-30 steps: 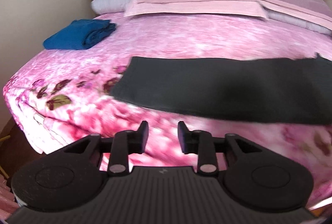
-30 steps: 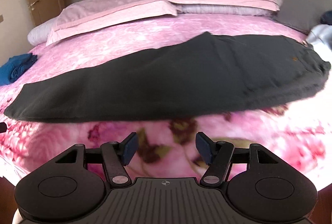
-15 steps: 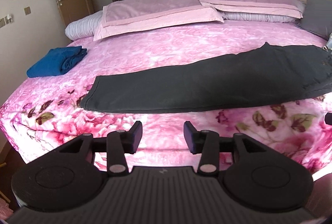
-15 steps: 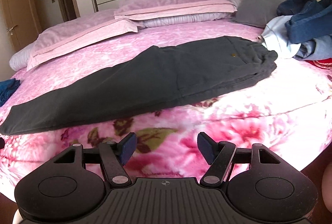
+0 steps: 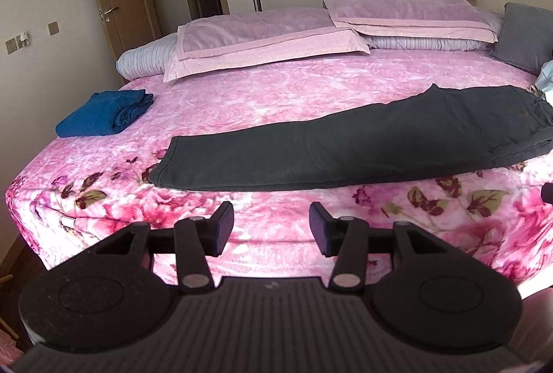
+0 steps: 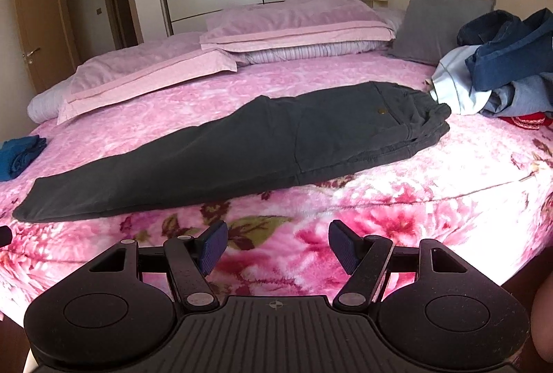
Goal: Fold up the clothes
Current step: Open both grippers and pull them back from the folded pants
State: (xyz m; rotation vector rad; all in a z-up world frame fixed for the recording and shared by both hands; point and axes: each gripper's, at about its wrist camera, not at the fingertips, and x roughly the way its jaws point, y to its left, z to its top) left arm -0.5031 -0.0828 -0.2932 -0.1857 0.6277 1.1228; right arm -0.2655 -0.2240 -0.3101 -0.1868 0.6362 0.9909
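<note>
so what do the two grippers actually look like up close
Both are matte black plastic: a ribbed central body flanked by two round discs, with linkage arms on silver pivot pins. The left gripper has black pads on its fingers; the right gripper has dark blue textured ones and a small crosshair mark. No cables show.

We count one dark trousers (image 5: 345, 148), one folded blue garment (image 5: 103, 114), two pink pillows (image 5: 262, 38), one grey cushion (image 6: 439, 27), one unfolded clothes heap (image 6: 494, 76), two grippers (image 5: 271, 228).
</note>
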